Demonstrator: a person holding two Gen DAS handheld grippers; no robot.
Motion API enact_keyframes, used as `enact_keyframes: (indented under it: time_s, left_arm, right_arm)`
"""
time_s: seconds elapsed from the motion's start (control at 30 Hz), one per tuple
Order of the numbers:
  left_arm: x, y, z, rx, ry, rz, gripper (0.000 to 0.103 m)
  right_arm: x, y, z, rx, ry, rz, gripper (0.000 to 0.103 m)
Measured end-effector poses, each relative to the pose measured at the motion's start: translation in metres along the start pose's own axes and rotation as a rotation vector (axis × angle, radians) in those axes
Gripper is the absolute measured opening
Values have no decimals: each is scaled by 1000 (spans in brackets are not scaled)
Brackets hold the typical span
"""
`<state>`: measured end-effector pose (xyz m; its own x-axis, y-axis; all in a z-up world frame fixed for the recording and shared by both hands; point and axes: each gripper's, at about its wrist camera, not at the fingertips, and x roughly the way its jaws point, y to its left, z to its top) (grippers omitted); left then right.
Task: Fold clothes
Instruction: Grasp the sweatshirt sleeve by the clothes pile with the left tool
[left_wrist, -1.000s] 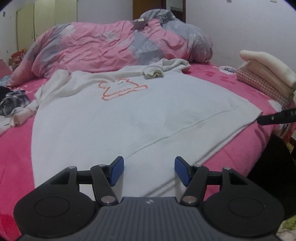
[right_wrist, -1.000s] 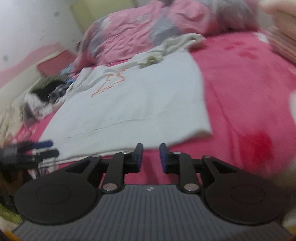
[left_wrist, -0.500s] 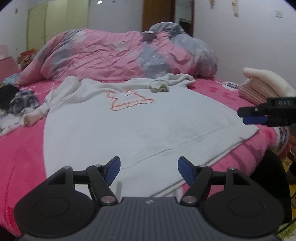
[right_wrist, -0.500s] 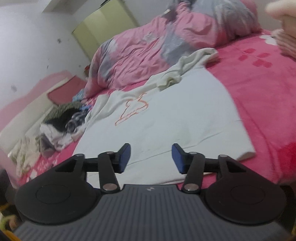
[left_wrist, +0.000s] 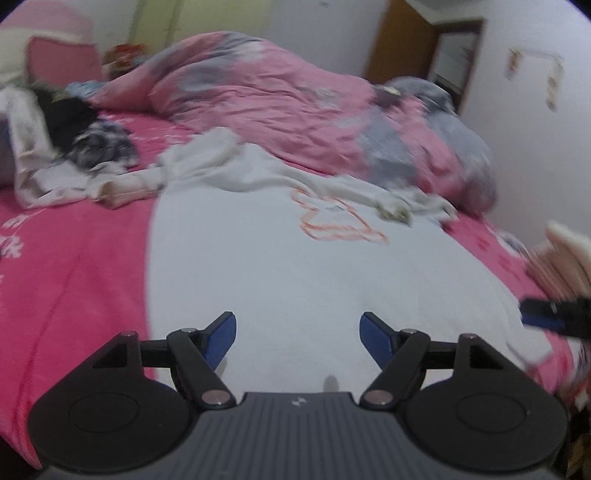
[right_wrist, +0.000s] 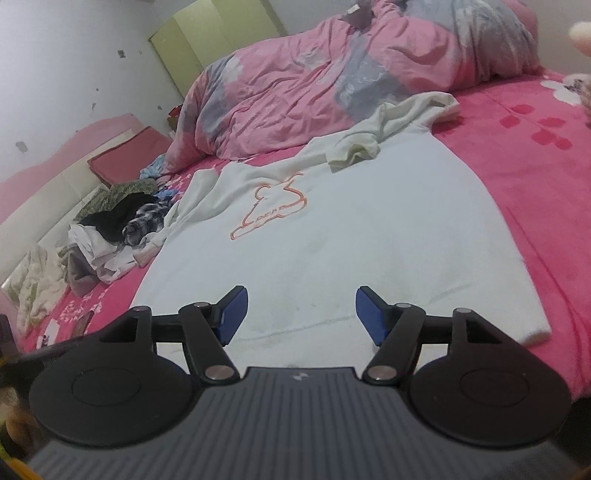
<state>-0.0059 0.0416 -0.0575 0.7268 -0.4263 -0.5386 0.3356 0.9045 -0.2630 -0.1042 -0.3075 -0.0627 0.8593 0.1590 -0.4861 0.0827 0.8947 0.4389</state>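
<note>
A white sweatshirt (left_wrist: 295, 266) with an orange outline print (left_wrist: 332, 221) lies spread flat on the pink bed, hem toward me; it also shows in the right wrist view (right_wrist: 332, 243). Its sleeves are bunched near the collar (right_wrist: 391, 125). My left gripper (left_wrist: 298, 334) is open and empty above the hem. My right gripper (right_wrist: 301, 312) is open and empty above the hem; its tip shows at the right edge of the left wrist view (left_wrist: 554, 317).
A rumpled pink and grey duvet (right_wrist: 351, 74) fills the far side of the bed. A pile of loose clothes (right_wrist: 118, 225) lies at the left. Folded cream and checked items (left_wrist: 565, 258) are stacked at the right. The pink sheet (right_wrist: 546, 177) surrounds the sweatshirt.
Both grippers rose and swung over the hem. The right gripper went from nearly shut to wide open. The left view turned left and tilted.
</note>
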Motion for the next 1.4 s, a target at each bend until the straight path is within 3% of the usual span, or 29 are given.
enact_keyframes:
  time_s: [0.17,0.47,0.53,0.7,0.83,0.87,0.9,0.93,0.97,1.1,1.4]
  left_arm:
    - [14,44,28,-115,-58,114,75]
    - [62,100,81,-150,-183,309,74]
    - [79,115,91,-218,-177,321,72]
    - [113,152,105,-404,-159,299,51]
    - [131,165,108,-466,-162,286,46]
    - [135,168,108,-479,-162,289,36]
    - [140,171,109,-481,-157,296,19]
    - [144,174,110,-478,-149,305,10]
    - [147,175,111,-469,-145,313,7]
    - [138,164,127,-374,-187,363,5]
    - [70,128,224,-176,-481,474,4]
  right_arm:
    - [31,17,17,-26,9,36,65]
    - [103,65,36,-166,43,78,65]
    - [120,70,34,-169,51,88,65]
    - [159,64,17,-114,127,81,65]
    - [159,64,7,-140,97,94,67]
    - [159,63,7,-135,96,100,67]
    - [159,61,8,-125,94,109,67]
    - [158,58,8,-109,92,118,67]
    - [158,56,8,-96,89,127,67]
    - [157,51,6,-70,71,150,67]
    - [157,43,5,-38,48,187,67]
